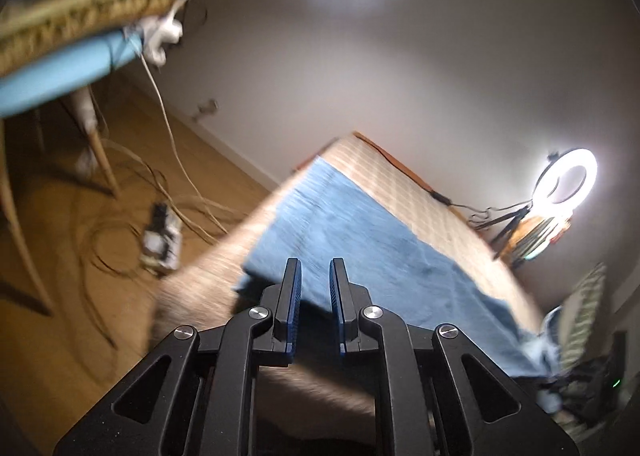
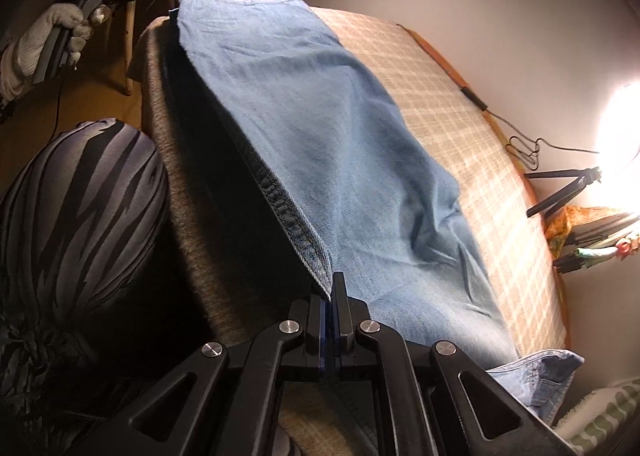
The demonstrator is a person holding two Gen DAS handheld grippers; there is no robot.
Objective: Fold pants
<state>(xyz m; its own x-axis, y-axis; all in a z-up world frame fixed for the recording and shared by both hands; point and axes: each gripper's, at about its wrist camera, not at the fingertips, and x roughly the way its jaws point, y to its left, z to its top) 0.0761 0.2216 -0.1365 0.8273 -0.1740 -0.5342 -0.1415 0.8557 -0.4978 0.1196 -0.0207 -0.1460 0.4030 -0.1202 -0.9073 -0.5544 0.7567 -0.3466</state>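
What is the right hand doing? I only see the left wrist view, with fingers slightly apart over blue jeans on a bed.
Observer: The right gripper has its fingers shut on the stitched side edge of the jeans.
Operator: Is that edge lying flat?
Observer: No, it is raised off the bed, with dark shadow under it.
Operator: What holds the left gripper?
Observer: A hand in a pale knitted glove, by the far corner of the jeans.
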